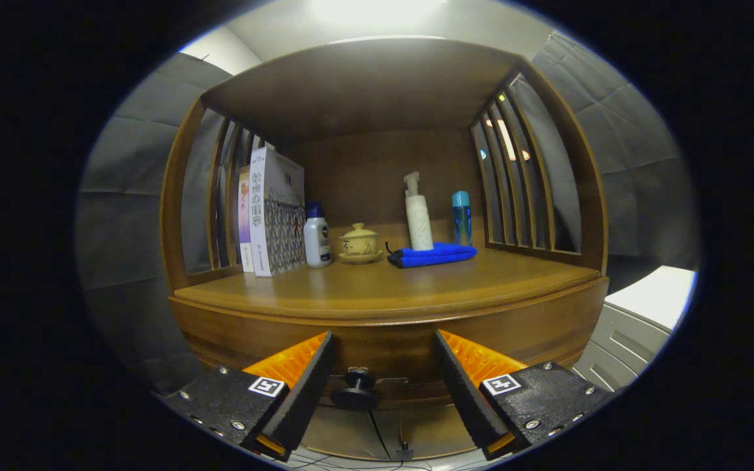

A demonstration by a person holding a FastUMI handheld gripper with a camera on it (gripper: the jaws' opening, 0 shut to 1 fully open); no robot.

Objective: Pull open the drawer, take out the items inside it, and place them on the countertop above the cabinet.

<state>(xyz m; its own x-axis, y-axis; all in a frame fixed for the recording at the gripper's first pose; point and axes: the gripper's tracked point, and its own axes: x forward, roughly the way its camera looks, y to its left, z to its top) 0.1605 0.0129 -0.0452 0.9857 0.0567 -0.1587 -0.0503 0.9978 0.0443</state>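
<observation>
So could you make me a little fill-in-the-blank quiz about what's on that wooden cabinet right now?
1. The gripper is ____, with the drawer knob between its fingers, untouched.
2. The white pump bottle stands on a folded ____ cloth.
3. The lidded cup sits between the small white bottle and the ____.
4. The books stand ____ on the countertop.

Missing words: open; blue; cloth; upright
</observation>
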